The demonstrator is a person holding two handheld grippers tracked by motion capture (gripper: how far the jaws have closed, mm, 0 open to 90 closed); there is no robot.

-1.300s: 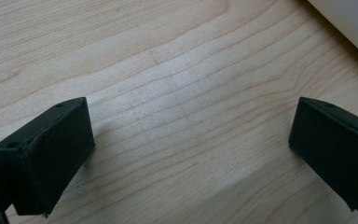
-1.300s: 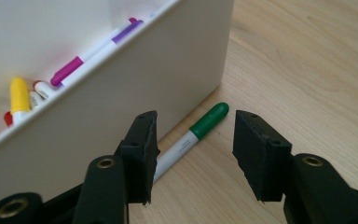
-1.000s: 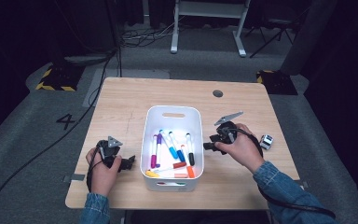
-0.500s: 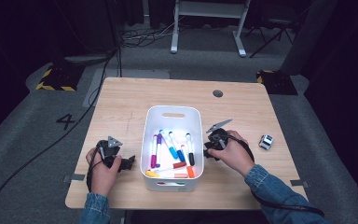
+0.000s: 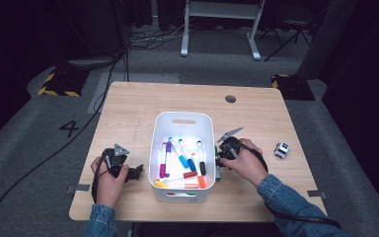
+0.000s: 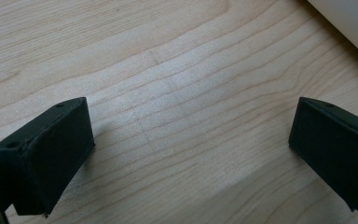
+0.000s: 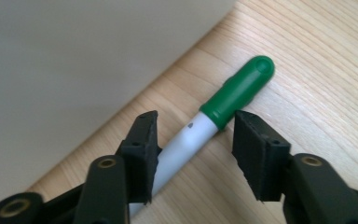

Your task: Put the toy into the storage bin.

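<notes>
A person sits at a wooden table [image 5: 128, 108] with a white bin [image 5: 182, 123] in the middle, a gripper in each hand. The bin already holds a loose pile of markers [image 5: 180, 160] — purple, blue, black, red, orange and yellow caps show — so the tidying looks mostly done, if gathering markers is the job. One green marker [image 7: 214, 114] lies on the table just beside the bin's right wall. The right gripper [image 7: 193, 149] is down over it, jaws apart on either side of the barrel near the cap, not yet closed on it. The left gripper [image 6: 186, 149] rests low over bare wood left of the bin, jaws wide apart and holding nothing. What seems left: close on the green marker, lift it, drop it in. A small grey object [image 5: 281, 149] sits well off to the right — too small to identify.
</notes>
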